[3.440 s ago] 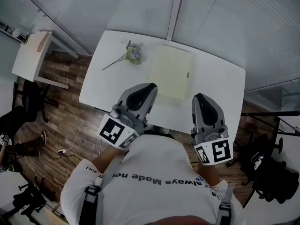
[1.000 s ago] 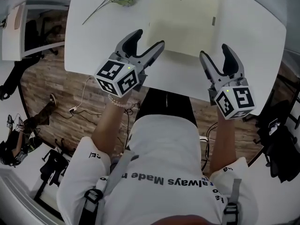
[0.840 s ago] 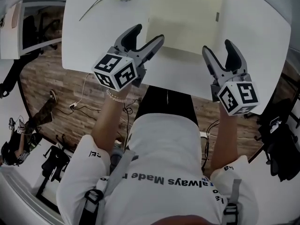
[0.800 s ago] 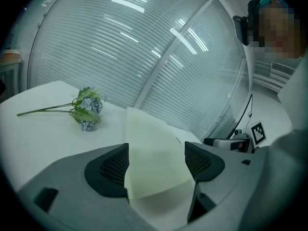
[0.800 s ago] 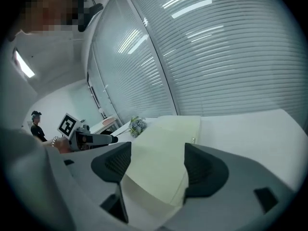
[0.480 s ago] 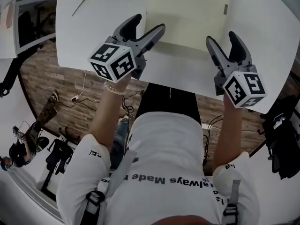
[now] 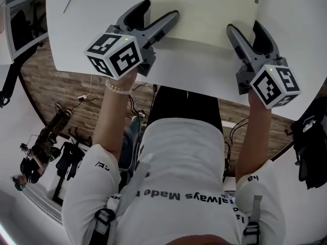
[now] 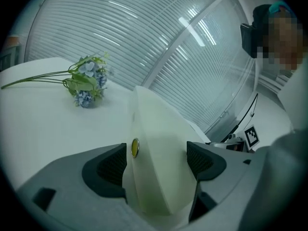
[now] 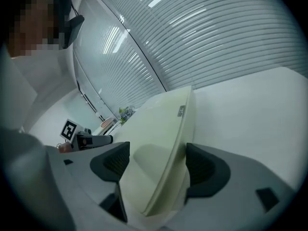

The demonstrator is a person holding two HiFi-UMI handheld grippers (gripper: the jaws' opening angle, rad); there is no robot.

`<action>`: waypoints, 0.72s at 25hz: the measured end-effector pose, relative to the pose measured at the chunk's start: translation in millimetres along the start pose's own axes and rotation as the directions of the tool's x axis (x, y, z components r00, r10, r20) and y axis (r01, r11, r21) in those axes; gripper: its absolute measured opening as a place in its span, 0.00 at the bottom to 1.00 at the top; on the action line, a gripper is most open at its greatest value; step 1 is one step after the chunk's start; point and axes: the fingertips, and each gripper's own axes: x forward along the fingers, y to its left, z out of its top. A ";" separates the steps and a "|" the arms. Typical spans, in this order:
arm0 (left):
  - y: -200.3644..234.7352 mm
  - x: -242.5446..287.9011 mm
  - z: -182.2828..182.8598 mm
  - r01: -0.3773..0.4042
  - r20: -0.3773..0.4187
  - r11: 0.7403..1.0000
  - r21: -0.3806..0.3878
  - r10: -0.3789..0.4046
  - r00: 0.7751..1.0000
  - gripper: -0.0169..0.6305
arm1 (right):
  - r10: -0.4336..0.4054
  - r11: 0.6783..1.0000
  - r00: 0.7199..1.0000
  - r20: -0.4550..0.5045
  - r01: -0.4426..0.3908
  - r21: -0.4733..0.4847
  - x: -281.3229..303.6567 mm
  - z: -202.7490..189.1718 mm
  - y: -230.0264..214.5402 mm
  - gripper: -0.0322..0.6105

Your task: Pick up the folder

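A pale yellow folder [image 7: 204, 9] lies flat on the white table [image 7: 76, 34], with a small snap button [image 8: 135, 147] near its left edge. My left gripper [image 7: 158, 10] straddles the folder's near left corner, and its jaws are opening. The folder [image 8: 159, 143] runs between the left gripper's [image 8: 156, 163] pads without either pad pressing on it. My right gripper [image 7: 245, 27] straddles the near right corner, its jaws opening too. Seen from the right gripper [image 9: 156, 163], the folder [image 9: 154, 129] edge lies between the pads with gaps on both sides.
A sprig of blue flowers [image 8: 86, 81] lies on the table beyond the folder's left side. The table's front edge [image 7: 194, 88] runs just behind both grippers. White blinds [image 8: 159, 37] close off the far side. Cables and dark gear [image 7: 46, 142] sit on the wooden floor at the left.
Both grippers came down and forward from in front of the chest to the folder's near corners. Their jaws went from shut to wide apart. The folder has not moved.
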 end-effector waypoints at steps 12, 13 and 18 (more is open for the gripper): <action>-6.3 6.4 2.0 0.054 0.013 0.998 -0.014 -0.054 0.998 0.57 | 0.010 1.000 1.000 -0.003 -0.010 0.006 1.7 -1.6 -0.6 0.54; -6.1 6.8 2.5 0.052 0.015 0.999 -0.007 -0.052 0.999 0.57 | 0.004 1.000 1.000 -0.003 -0.004 0.006 1.2 -1.6 -0.7 0.54; -5.7 5.6 3.0 0.050 0.025 0.999 -0.012 -0.049 0.998 0.57 | -0.013 1.000 1.000 0.000 0.013 -0.004 -0.9 0.9 1.8 0.54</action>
